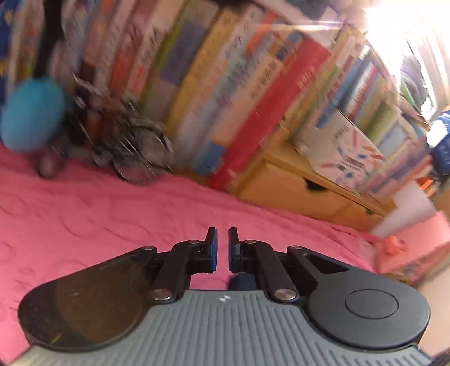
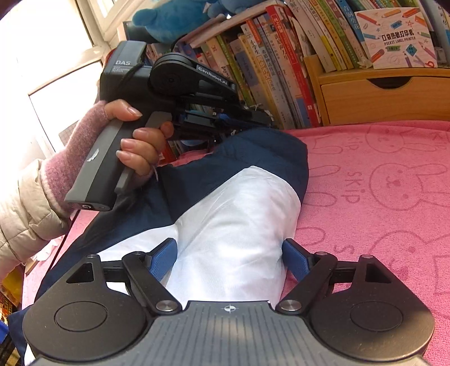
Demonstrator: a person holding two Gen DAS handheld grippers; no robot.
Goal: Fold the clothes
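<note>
A navy and white garment (image 2: 233, 202) lies on the pink bed cover (image 2: 379, 174). In the right wrist view a hand (image 2: 140, 146) holds my left gripper (image 2: 261, 119) over the garment's far navy end, which rises in a peak up to its fingers. In the blurred left wrist view that gripper (image 1: 222, 239) is shut, with a bit of navy cloth (image 1: 242, 281) showing under the fingers. My right gripper (image 2: 229, 253) stands open at the near end. Its blue pads (image 2: 164, 253) sit on either side of the bunched white cloth.
Behind the bed stands a row of books (image 2: 267, 70). Beside it is a wooden drawer unit (image 2: 379, 95) with a label printer box (image 2: 399, 36) on top. A blue plush toy (image 2: 174, 17) sits above the books. The person's beige sleeve (image 2: 22, 214) is at the left edge.
</note>
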